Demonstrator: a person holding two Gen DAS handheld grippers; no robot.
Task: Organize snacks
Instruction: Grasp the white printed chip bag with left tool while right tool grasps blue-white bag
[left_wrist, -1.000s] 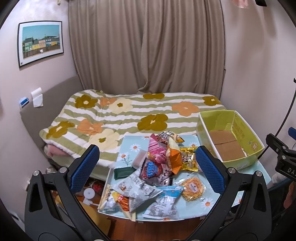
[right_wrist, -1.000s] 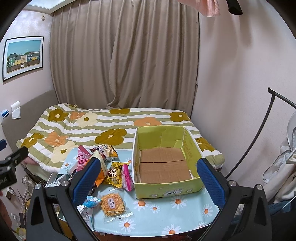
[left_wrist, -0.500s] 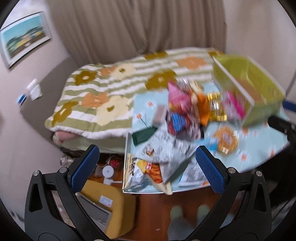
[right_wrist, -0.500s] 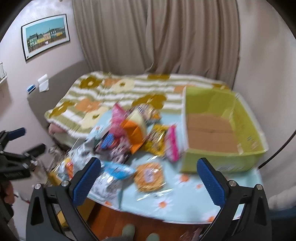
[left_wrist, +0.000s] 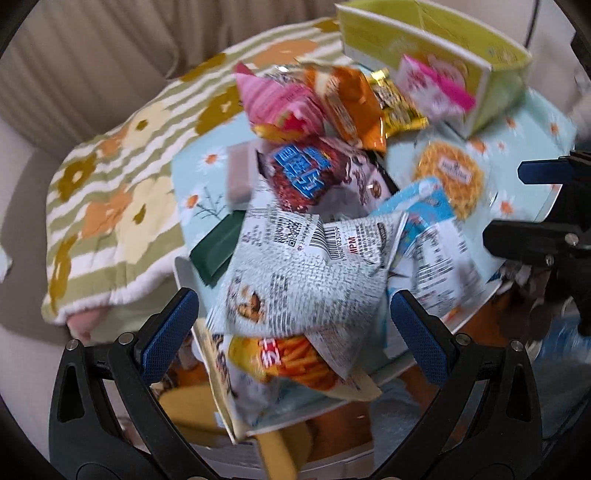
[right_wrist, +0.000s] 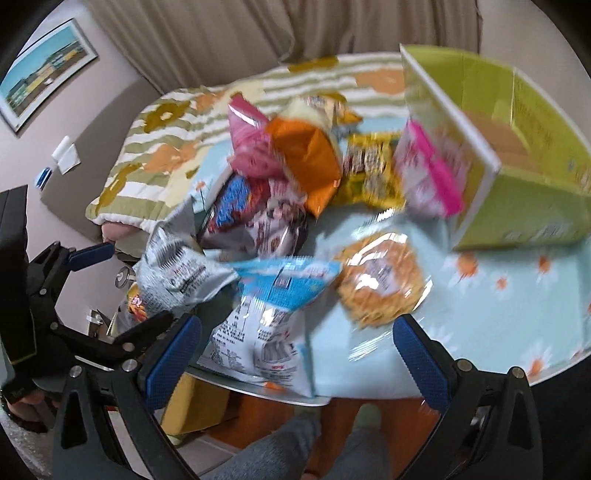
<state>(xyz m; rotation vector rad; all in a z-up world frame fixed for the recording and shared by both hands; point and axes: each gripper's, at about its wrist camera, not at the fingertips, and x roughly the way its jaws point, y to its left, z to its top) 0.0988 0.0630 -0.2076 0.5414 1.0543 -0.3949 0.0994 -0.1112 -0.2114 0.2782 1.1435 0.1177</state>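
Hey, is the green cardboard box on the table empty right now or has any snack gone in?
Seemingly empty. The right wrist view shows only bare brown cardboard on the green box's visible floor; part is hidden. The pink packet leans outside it.

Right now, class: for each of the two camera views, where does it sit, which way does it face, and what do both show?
Left wrist: on the left gripper, looking down at the snack pile; the right gripper shows at the right edge.
Right wrist: on the right gripper, facing the table; the left gripper and the person's legs show.
Shared: grey bag, green box.
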